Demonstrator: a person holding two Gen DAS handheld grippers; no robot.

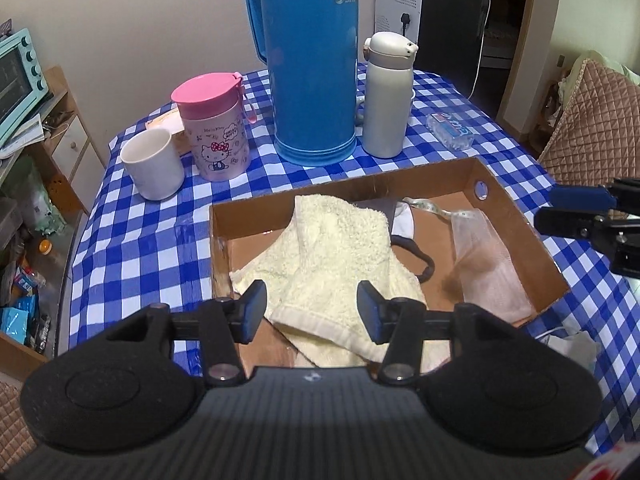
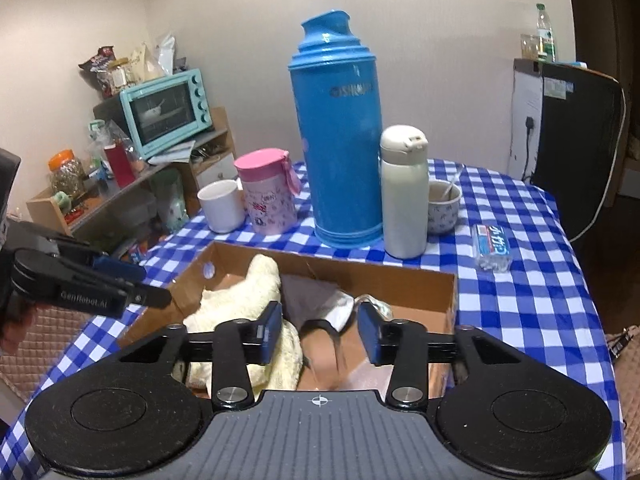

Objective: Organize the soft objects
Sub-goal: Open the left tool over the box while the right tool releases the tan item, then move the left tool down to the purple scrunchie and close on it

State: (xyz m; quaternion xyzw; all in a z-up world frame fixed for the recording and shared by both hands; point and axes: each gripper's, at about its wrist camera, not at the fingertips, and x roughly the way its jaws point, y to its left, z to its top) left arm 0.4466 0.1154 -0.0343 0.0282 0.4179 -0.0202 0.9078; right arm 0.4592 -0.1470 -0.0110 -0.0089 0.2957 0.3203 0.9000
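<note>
Both open wide, holding nothing: left gripper [image 1: 311, 310] above the near end of the yellow towel [image 1: 340, 248], right gripper [image 2: 319, 332] above the grey sock [image 2: 310, 294]. All soft things inside the cardboard box [image 1: 516, 216] on the checked desk [image 1: 152, 240]: towel on the left, sock in the middle, pink mesh cloth [image 1: 486, 256] on the right. Behind the box, blue flask [image 1: 310, 60], white bottle [image 1: 388, 96], pink cup [image 1: 214, 128], white mug [image 1: 152, 164].

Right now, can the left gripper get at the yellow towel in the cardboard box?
Probably yes. The left gripper is open and poised just over the yellow towel, which lies on top in the cardboard box with nothing covering it.
</note>
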